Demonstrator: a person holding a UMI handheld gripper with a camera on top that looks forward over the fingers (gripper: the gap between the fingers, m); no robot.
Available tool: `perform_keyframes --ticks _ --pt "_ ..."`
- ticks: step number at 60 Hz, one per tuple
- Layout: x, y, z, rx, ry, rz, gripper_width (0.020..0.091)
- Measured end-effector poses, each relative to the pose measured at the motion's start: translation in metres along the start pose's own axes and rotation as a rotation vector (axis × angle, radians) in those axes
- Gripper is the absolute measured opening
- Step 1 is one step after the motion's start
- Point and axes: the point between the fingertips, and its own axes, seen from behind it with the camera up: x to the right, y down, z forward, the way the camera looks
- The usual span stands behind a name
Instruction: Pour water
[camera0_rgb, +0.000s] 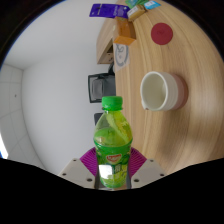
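No words, brand names or numbers can be read here. The green bottle (112, 140) carries a wrap label (112, 153) in magenta and green, yet its print is too small to make out. Well beyond the bottle, at the far end of the tabletop (150, 60), a purple packet (105, 10) shows light markings that cannot be read either.

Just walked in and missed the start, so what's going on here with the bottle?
A hand-held gripper has its fingers closed on a green plastic bottle with a green cap, held upright between the pink pads. Beyond it, a white ceramic mug stands on the round wooden table. The bottle isn't tipped toward the mug, so no pouring yet.
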Motion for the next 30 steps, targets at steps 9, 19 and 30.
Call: perform_keyframes --ticks 9,19,30 --pt "0.003 -0.014 0.007 -0.010 -0.010 0.242 0.0358" --pt "0.008 -0.027 0.009 0.005 -0.002 0.362 0.0359" --pt "0.018 -0.017 0.008 -0.034 0.048 0.276 0.0359"
